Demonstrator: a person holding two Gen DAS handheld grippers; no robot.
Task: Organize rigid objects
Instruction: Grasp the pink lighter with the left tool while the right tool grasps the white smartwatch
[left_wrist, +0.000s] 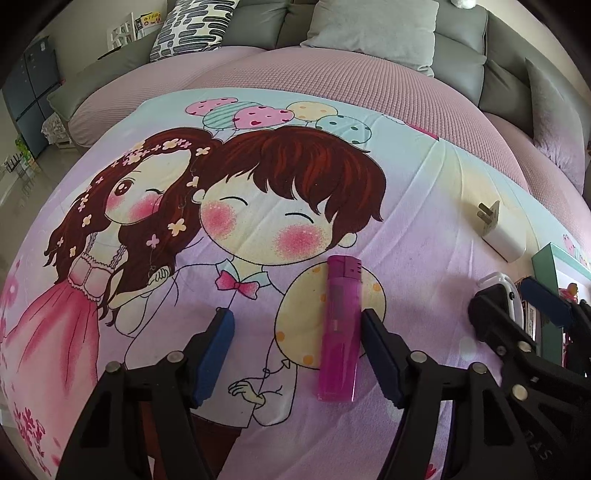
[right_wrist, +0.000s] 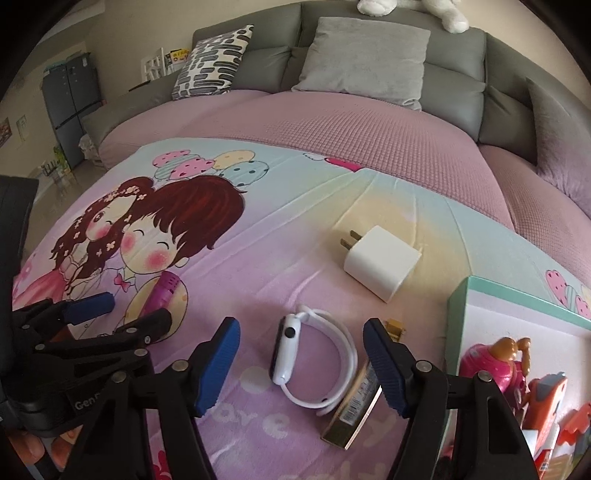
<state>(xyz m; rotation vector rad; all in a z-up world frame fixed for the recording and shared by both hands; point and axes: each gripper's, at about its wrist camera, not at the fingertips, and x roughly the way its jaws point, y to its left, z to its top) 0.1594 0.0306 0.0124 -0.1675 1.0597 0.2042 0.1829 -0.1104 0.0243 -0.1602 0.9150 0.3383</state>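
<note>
A pink translucent lighter (left_wrist: 340, 332) lies on the printed blanket between the fingers of my left gripper (left_wrist: 295, 325), close against the right-hand finger (left_wrist: 376, 343) and far from the other. That gripper is open. A white smartwatch (right_wrist: 288, 350) with a looped white strap lies on its side between the fingers of my right gripper (right_wrist: 301, 332), which is open and touches nothing. A small gold box (right_wrist: 354, 410) lies beside the right-hand finger (right_wrist: 384, 365). A white plug charger (right_wrist: 380, 258) rests farther back.
A teal-rimmed box (right_wrist: 458, 306) holding pink and orange toys stands at the right edge. The left gripper (right_wrist: 125, 312) and lighter (right_wrist: 162, 291) show at the left of the right wrist view. A grey sofa with cushions (right_wrist: 362, 59) runs behind the pink cover.
</note>
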